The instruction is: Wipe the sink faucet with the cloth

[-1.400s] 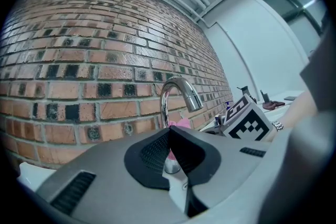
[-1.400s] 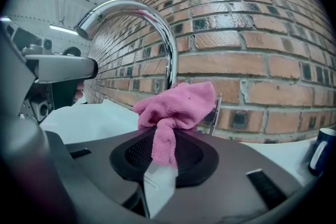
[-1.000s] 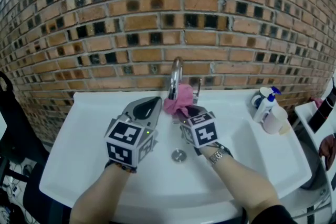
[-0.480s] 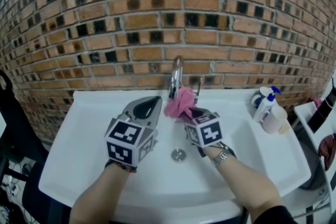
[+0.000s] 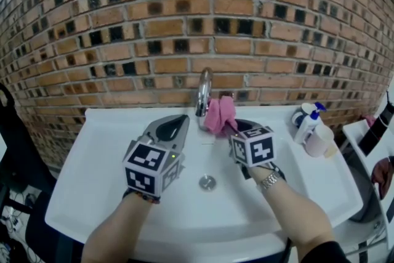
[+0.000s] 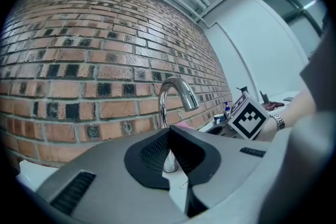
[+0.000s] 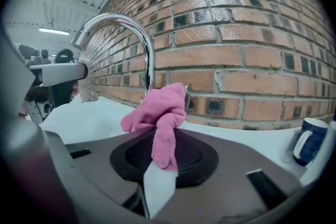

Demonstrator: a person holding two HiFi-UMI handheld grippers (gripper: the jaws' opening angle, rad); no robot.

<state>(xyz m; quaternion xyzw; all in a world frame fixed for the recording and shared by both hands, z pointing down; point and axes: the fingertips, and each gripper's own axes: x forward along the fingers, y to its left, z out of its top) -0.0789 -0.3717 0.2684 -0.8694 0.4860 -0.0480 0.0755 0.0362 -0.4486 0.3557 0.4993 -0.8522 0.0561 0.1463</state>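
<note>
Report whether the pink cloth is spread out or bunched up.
Bunched up: the pink fleecy cloth is a crumpled wad pinched in the jaws of the right gripper.

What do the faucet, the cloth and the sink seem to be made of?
The faucet: polished metal, probably chrome; it shows bright reflections. The cloth: pink, fuzzy pile, likely microfibre. The sink: glossy white, ceramic or plastic; cannot tell.
</note>
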